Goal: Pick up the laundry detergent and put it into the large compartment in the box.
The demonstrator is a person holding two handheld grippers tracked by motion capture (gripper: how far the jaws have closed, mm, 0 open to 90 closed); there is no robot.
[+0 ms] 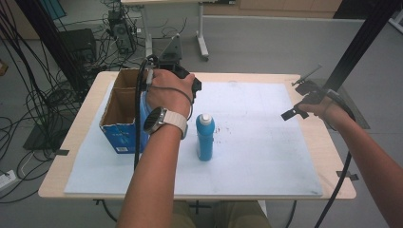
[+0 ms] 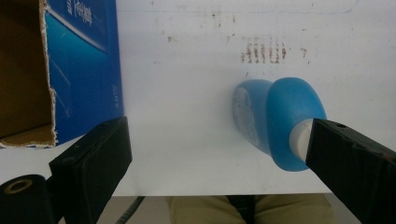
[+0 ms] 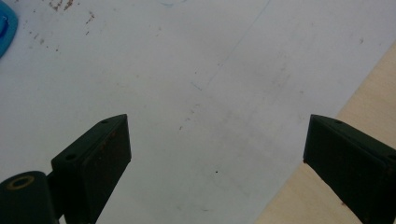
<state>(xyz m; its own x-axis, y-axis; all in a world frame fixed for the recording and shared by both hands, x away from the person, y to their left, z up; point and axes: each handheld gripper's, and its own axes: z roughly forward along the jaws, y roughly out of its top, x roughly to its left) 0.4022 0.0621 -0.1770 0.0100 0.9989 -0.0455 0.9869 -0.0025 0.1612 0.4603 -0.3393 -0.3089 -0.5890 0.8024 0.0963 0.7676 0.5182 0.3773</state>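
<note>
A blue bottle [image 1: 205, 137] with a white cap stands upright near the middle of the pale mat [image 1: 266, 142]. An open blue cardboard box [image 1: 119, 114] sits at the mat's left side. My left gripper [image 1: 189, 81] hangs above the mat between box and bottle, mostly under the hand. In the left gripper view it [image 2: 219, 140] is open and looks down, with the box [image 2: 84, 65] at left and the bottle [image 2: 275, 121] at right, its cap partly behind the right jaw. My right gripper [image 1: 295, 111] is open over the mat's right edge [image 3: 215, 135], holding nothing.
The mat covers most of a wooden table [image 1: 328, 142], whose bare edge [image 3: 373, 93] lies just right of the right gripper. Black frame posts [image 1: 361, 42] rise at the right and left. Cables and equipment [image 1: 119, 28] lie on the floor beyond the table.
</note>
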